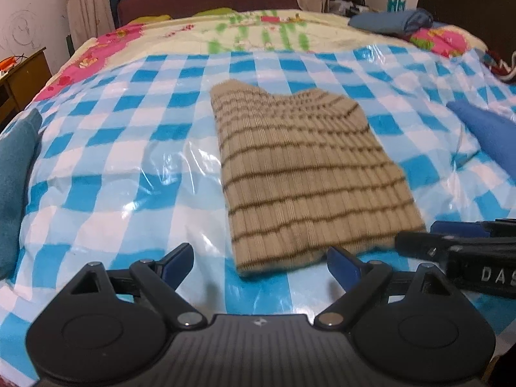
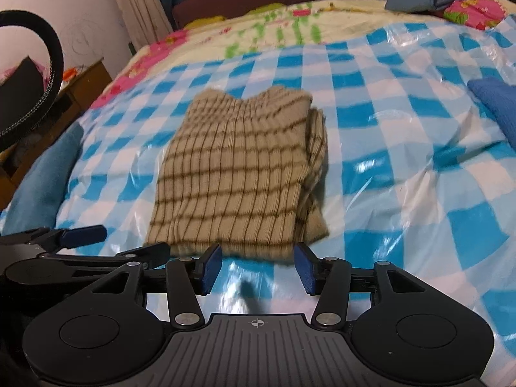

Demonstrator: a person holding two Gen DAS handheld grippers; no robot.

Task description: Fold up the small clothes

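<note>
Sweater [image 2: 238,174], tan and striped, lies folded on my bed [image 2: 403,167], long axis running away from me; right gripper [image 2: 258,269] sits nearest its near hem, left gripper [image 1: 258,266] alongside, both jaws released, empty.

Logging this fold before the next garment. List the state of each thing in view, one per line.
Striped beige knit garment: folded, lying flat on the sheet, held by neither gripper.
Left gripper: open, nothing between its pads, at the garment's near edge.
Right gripper: open, nothing between its pads.
Checked plastic sheet: spread over the bed, wrinkled.
Blue cloth: lying at the sheet's right side.
</note>
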